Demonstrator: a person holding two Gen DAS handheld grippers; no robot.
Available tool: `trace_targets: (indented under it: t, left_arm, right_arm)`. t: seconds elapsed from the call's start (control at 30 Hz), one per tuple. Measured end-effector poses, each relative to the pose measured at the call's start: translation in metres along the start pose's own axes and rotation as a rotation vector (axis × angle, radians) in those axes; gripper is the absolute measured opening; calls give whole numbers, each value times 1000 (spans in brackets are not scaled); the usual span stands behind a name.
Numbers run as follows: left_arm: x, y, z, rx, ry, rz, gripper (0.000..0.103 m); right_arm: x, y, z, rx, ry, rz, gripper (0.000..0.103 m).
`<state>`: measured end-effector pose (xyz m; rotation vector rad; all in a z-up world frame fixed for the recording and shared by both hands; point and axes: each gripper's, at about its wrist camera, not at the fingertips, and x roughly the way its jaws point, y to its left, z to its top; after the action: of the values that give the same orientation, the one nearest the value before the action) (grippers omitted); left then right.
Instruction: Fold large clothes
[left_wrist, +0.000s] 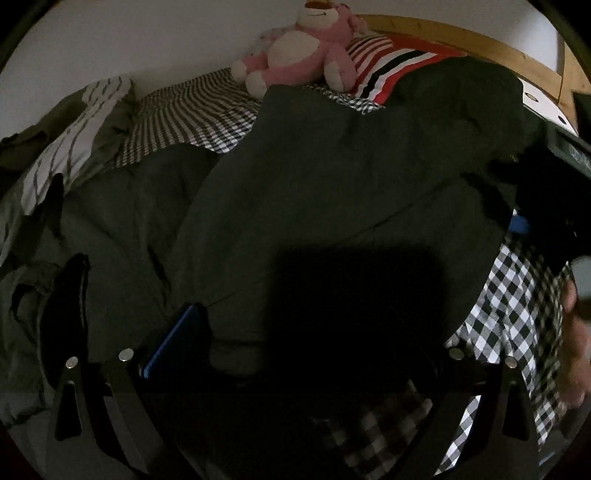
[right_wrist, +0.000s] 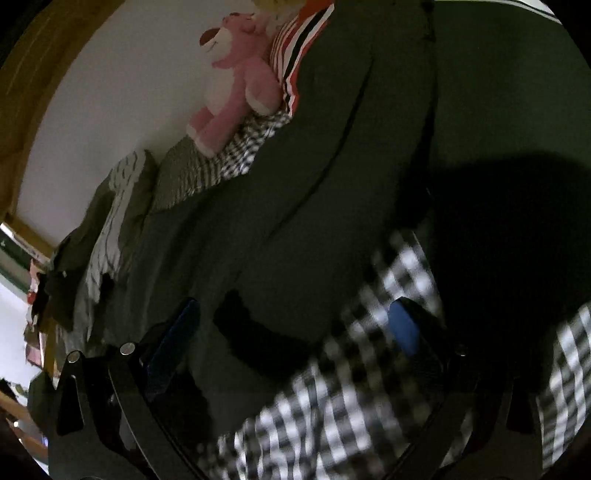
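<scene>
A large dark green garment (left_wrist: 332, 177) lies spread on a bed with a black-and-white checked sheet (left_wrist: 517, 306). It also fills the right wrist view (right_wrist: 332, 184). My left gripper (left_wrist: 295, 332) hovers low over the garment's near part; its left blue pad (left_wrist: 173, 339) shows, the right finger is lost in shadow. My right gripper (right_wrist: 295, 332) is open over the garment's edge and the checked sheet (right_wrist: 332, 406), with both blue pads (right_wrist: 404, 328) wide apart and nothing between them. The other gripper's black body (left_wrist: 546, 206) shows at the right of the left wrist view.
A pink plush bear (left_wrist: 303, 48) sits by a red striped pillow (left_wrist: 391, 66) at the wooden headboard (left_wrist: 480, 40). A white-and-olive striped cloth (left_wrist: 74, 140) lies at the left by the white wall. Clutter stands beyond the bed (right_wrist: 33, 302).
</scene>
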<state>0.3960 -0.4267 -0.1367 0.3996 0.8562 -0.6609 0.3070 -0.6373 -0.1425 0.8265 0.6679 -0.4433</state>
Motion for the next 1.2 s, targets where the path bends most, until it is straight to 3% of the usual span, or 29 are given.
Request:
trace_targets:
  t: [0.1, 0.13, 0.17, 0.27, 0.37, 0.43, 0.53, 0.67, 0.77, 0.87, 0.93, 1.03, 1.1, 1.2]
  left_arm:
    - [1, -1, 0, 8, 2, 5, 98]
    - [1, -1, -1, 11, 7, 4, 98]
    - [0, -2, 0, 13, 12, 2, 98]
    - [-9, 3, 3, 19, 34, -38, 98]
    - [-31, 23, 11, -51, 25, -88, 98]
    - [-62, 49, 27, -117, -24, -108, 98]
    - [-103, 79, 50, -161, -101, -97, 98]
    - [-155, 96, 88, -153, -181, -107, 98]
    - [-162, 51, 126, 75, -94, -160, 98]
    - [-167, -32, 149, 401, -73, -137, 98]
    - [-168, -104, 142, 710, -91, -102, 98]
    - [-131, -197, 95, 1206, -40, 50, 98]
    - [-88, -233, 47, 1526, -1, 222, 98]
    - [-28, -257, 8, 1700, 112, 348, 98]
  right_arm:
    - [7, 2, 9, 8, -42, 0, 100]
    - [6, 0, 12, 17, -58, 25, 90]
    - [6, 1, 15, 14, -59, 57, 39]
    - [7, 4, 20, -16, -57, 49, 15]
    - [-3, 30, 19, -161, -118, 18, 9]
    - [-12, 58, 13, -316, -186, -35, 8]
    - [-13, 119, -18, -644, -295, -231, 8]
    - [0, 174, -65, -948, -335, -322, 8]
    - [16, 193, -93, -1075, -324, -397, 8]
    - [33, 200, -106, -1129, -290, -466, 8]
    - [41, 202, -108, -1135, -276, -503, 8]
    - [50, 203, -109, -1142, -259, -550, 8]
    - [57, 205, -113, -1149, -250, -575, 8]
    - [63, 208, -115, -1142, -231, -581, 8]
